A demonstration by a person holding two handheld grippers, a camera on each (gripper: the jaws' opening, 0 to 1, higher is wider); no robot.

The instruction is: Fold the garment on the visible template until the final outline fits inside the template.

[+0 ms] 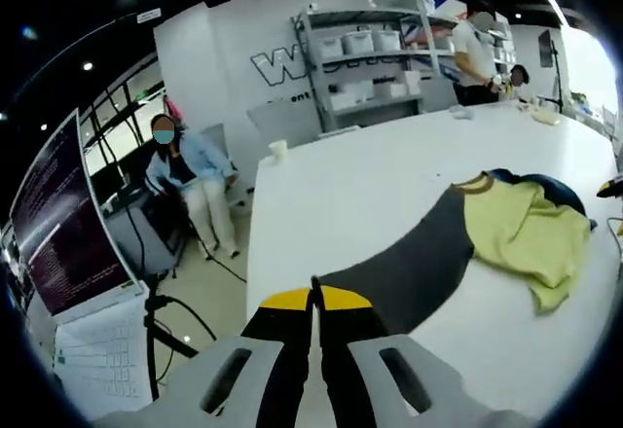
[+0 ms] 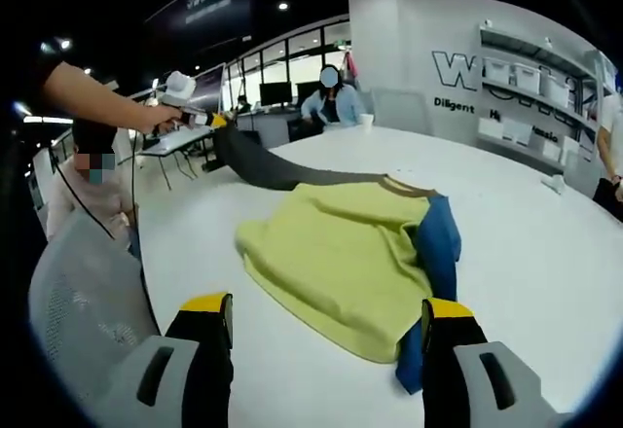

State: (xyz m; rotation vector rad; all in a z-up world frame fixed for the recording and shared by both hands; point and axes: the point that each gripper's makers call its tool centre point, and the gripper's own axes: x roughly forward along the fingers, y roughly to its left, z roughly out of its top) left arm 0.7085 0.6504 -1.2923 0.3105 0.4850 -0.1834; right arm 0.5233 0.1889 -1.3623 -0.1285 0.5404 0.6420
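Note:
A sweatshirt lies on the white table (image 2: pixel 545 243): yellow-green body (image 2: pixel 341 253), blue sleeve (image 2: pixel 438 243) at its side, dark grey sleeve (image 2: pixel 268 167) stretched out away from it. In the left gripper view the grey sleeve (image 1: pixel 409 263) runs from the yellow body (image 1: pixel 526 229) down to my left gripper (image 1: pixel 313 297), which is shut on the sleeve's end. The right gripper view shows that left gripper (image 2: pixel 209 120) held up in a hand, pulling the sleeve taut. My right gripper (image 2: pixel 326 316) stands open just before the garment's near hem, nothing between its jaws.
A grey mesh chair back (image 2: pixel 83 282) stands at the table's near left edge. A monitor (image 1: pixel 63 224) and keyboard sit left of the table. Shelves with white boxes (image 1: pixel 375 53) line the back wall. People stand around, one by the shelves (image 1: pixel 477 49), one seated (image 1: pixel 185 170).

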